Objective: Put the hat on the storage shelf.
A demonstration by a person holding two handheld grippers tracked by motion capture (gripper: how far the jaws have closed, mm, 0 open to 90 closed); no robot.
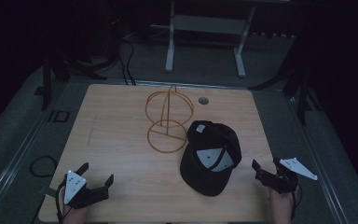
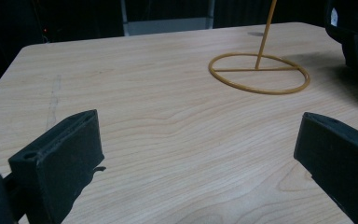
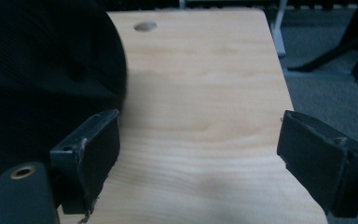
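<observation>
1. Black fabric cap (image 1: pixel 209 156): it lies upside down on the wooden table (image 1: pixel 116 135), its pale inner lining and label facing up, brim toward you. Take the cap as your landmark for everything below.
2. Wire stand (image 1: pixel 168 122): a thin yellow frame with a ring base and a domed hoop on a post, standing just beyond and to the left of the cap, its base ring close to the crown; whether they touch cannot be told.
3. Your right gripper (image 1: pixel 271 171) hovers just to the right of the cap's brim, jaws spread wide with nothing between them; in the right gripper view the dark cloth sits right beside its left jaw.
4. Your left gripper (image 1: pixel 94 178) rests well to the left of the cap, near the table's front edge, jaws likewise apart and empty.
5. Handling, as a judgement: the cap should be light; the crown is soft and will likely collapse or fold under a pinch, while the brim looks stiff.
6. Where to hold: pinch the brim's edge, or the firm rim of the crown beside it, for control; cloth alone may slip or bunch.
</observation>
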